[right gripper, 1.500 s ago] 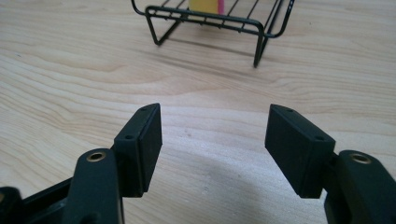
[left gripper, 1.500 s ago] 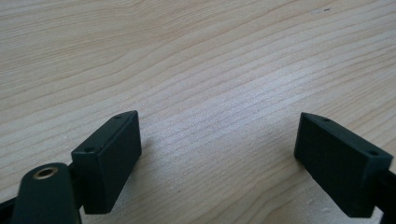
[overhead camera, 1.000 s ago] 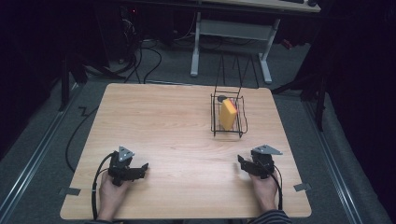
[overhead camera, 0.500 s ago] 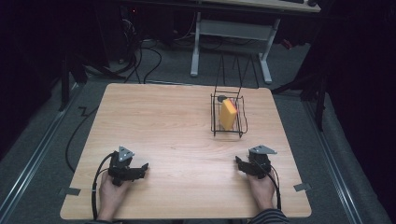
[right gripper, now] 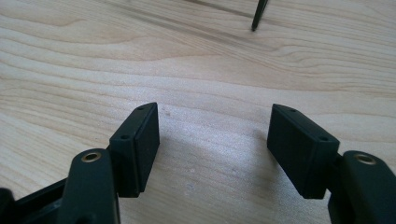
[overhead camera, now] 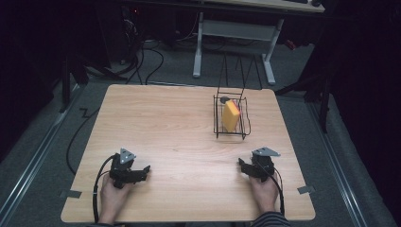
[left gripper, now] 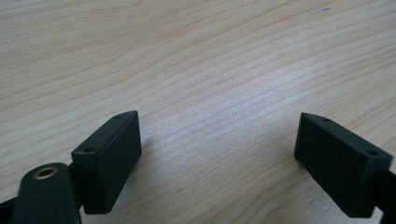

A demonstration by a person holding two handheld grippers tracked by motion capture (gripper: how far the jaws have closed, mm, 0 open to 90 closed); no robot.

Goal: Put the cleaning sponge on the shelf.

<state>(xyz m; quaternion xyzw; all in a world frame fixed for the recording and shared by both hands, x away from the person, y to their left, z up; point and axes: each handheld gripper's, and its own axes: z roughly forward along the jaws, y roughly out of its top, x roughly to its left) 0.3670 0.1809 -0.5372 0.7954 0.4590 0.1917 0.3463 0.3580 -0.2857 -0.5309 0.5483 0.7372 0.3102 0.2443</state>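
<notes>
A black wire basket (overhead camera: pixel 218 118) stands on the wooden table (overhead camera: pixel 165 123) at the back right, its two handles raised. A yellow sponge (overhead camera: pixel 230 116) leans upright inside it. My left gripper (overhead camera: pixel 142 171) rests low at the table's front left, held by a hand; its jaws stand wide apart over bare wood in the left gripper view (left gripper: pixel 217 156). My right gripper (overhead camera: pixel 242 166) sits at the front right, open with nothing between its fingers (right gripper: pixel 212 140). A thin black leg of the basket (right gripper: pixel 258 14) shows at the top of the right gripper view.
A white desk frame (overhead camera: pixel 234 33) and loose cables (overhead camera: pixel 151 52) lie on the grey floor beyond the table. Metal rails (overhead camera: pixel 338 161) run along both sides of the table. Strips of tape (overhead camera: pixel 306 189) mark the front corners.
The right gripper has slid a little to the left and toward the table's front edge. The left gripper has stayed where it was.
</notes>
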